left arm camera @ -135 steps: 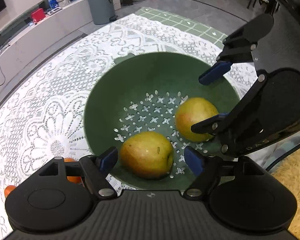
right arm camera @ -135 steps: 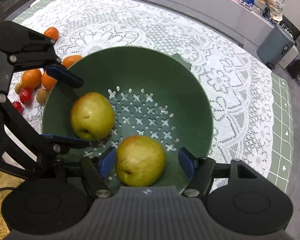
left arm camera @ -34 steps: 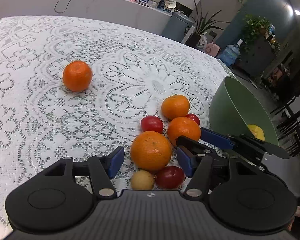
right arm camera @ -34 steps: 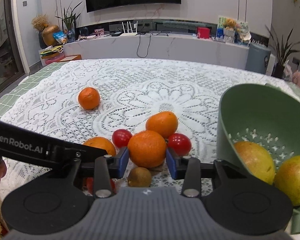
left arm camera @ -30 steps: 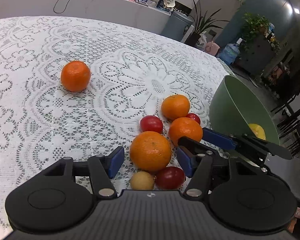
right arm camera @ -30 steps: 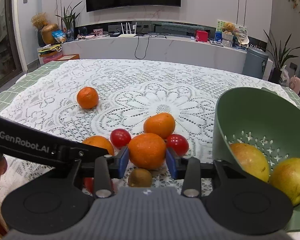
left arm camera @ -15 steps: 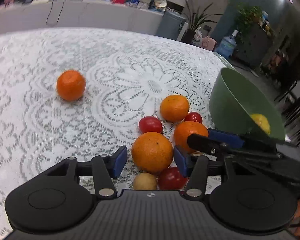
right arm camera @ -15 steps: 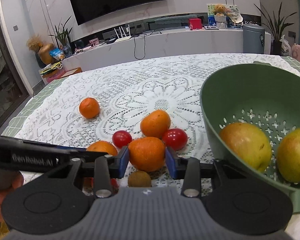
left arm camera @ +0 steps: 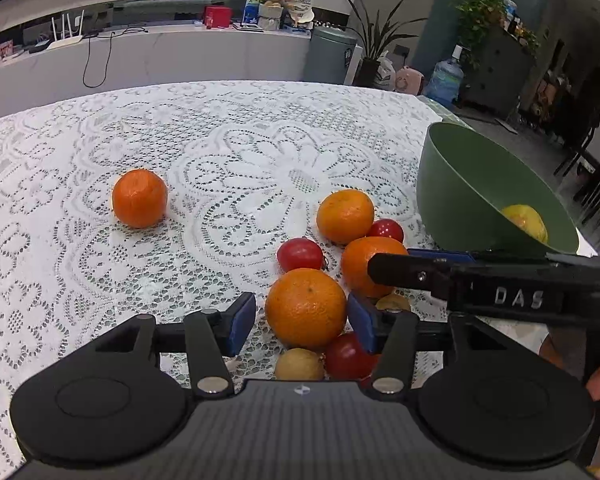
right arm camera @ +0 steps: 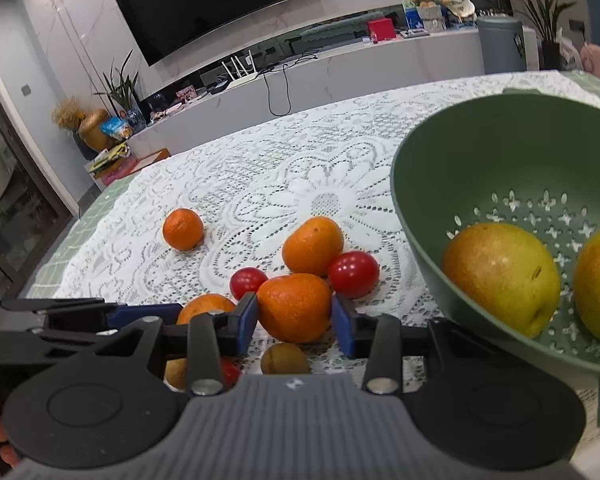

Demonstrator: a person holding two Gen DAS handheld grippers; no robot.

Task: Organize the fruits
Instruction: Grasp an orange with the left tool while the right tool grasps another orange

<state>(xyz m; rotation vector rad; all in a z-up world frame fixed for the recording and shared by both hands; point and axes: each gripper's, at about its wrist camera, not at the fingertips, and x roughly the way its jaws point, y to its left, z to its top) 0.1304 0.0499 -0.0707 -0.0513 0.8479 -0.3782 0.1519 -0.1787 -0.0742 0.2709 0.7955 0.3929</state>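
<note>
The left gripper [left arm camera: 302, 320] straddles a large orange [left arm camera: 306, 307] with a visible gap at its left pad, jaws parted and not yet gripping; the right gripper [right arm camera: 293, 322] clamps a second orange [right arm camera: 294, 306], both blue pads touching its sides; both fruits sit in the cluster on the lace tablecloth [left arm camera: 220, 152], beside the green colander [right arm camera: 480, 152] holding two apples [right arm camera: 500, 276]; a lone orange [left arm camera: 139, 197] lies well apart.

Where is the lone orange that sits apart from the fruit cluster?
In the left wrist view the lone orange lies on the lace tablecloth, left of the fruit cluster and far from the green colander.
</note>
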